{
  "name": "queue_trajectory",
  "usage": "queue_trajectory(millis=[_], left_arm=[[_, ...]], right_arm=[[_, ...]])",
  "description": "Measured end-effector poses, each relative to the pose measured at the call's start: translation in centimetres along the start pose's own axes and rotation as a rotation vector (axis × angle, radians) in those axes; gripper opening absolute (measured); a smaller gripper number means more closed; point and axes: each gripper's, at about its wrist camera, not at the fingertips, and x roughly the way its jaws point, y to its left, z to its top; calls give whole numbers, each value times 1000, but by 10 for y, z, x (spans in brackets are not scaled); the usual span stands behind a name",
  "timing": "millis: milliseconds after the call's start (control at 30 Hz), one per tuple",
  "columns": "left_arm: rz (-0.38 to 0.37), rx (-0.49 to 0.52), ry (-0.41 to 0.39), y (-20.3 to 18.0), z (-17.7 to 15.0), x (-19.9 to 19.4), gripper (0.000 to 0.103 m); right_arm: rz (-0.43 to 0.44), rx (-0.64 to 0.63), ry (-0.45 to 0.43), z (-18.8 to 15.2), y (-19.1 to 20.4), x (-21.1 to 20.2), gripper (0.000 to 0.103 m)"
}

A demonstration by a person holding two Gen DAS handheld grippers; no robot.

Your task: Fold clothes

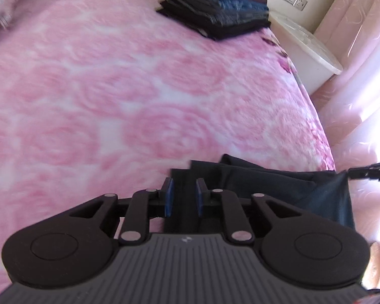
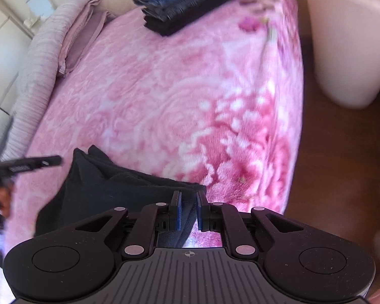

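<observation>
The left hand-held gripper [image 1: 183,196] is clenched on a dark navy garment [image 1: 266,185], with a band of the cloth running between its blue pads [image 1: 169,197] and back toward the camera. The right hand-held gripper [image 2: 189,209] likewise grips the same dark navy garment [image 2: 109,185]; a fold of fabric passes between its blue pads [image 2: 179,210], which stand close together on it. The garment hangs between the two tools above the near edge of the bed, bunched into a few soft folds, with part of it drooping below the grip on each side. In the left wrist view the tip of the right tool pokes in from the right edge, just beside the cloth's far corner; in the right wrist view the left tool shows at the left edge, blurred.

Below lies a pink rose-patterned blanket [image 1: 129,93] covering the bed. At its far end sits a stack of folded clothes [image 1: 215,7], dark and denim blue layers, well apart from the held garment. A white bedside cabinet [image 1: 309,55] stands beside the bed near that stack, with pink curtains [image 1: 362,50] to its right. Pale pillows [image 2: 63,45] line the far left side of the bed. Both views are somewhat blurred
</observation>
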Motion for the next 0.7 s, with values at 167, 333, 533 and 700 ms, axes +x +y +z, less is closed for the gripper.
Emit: queue_trajectory(millis=[167, 333, 533, 700], left_arm=[[74, 273, 20, -33, -36, -54, 22], [99, 637, 33, -91, -115, -85, 38], [164, 1112, 30, -139, -235, -72, 49], [307, 1279, -67, -149, -270, -42, 51]], right_arm=[[-67, -225, -51, -27, 55, -31, 71], [-24, -597, -49, -91, 127, -42, 71], [-161, -1076, -33, -200, 169, -6, 71], [-284, -1382, -40, -268, 190, 28, 71]])
